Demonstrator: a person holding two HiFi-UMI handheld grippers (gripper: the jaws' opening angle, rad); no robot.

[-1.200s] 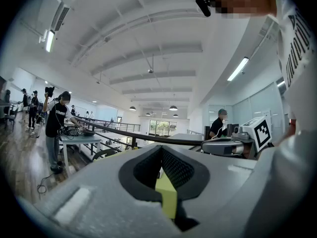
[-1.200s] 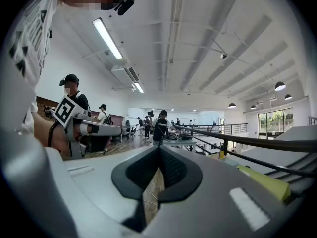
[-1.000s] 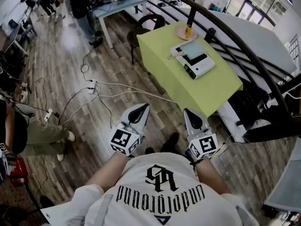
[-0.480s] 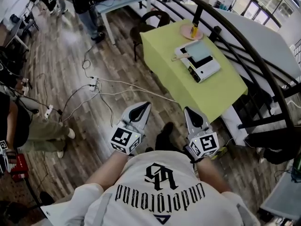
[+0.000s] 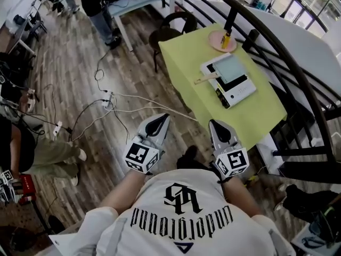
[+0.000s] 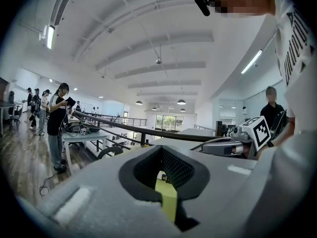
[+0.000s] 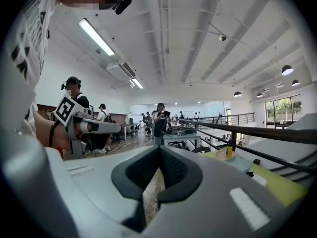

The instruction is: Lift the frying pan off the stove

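Head view looks down on a person who stands on the wooden floor and holds both grippers close in front of the chest, pointing forward. The left gripper has its jaws closed together, and its own view shows nothing between them. The right gripper is the same: jaws together, nothing held. The frying pan, pale blue and square with a wooden handle to its left, sits on the white stove. The stove is on a yellow-green table, ahead and a little to the right, well apart from both grippers. At the far end of the table a yellow bottle stands on a pink plate, close to the dark railing. A dark chair is at the table's far left corner. White cables lie on the floor, left of the table.
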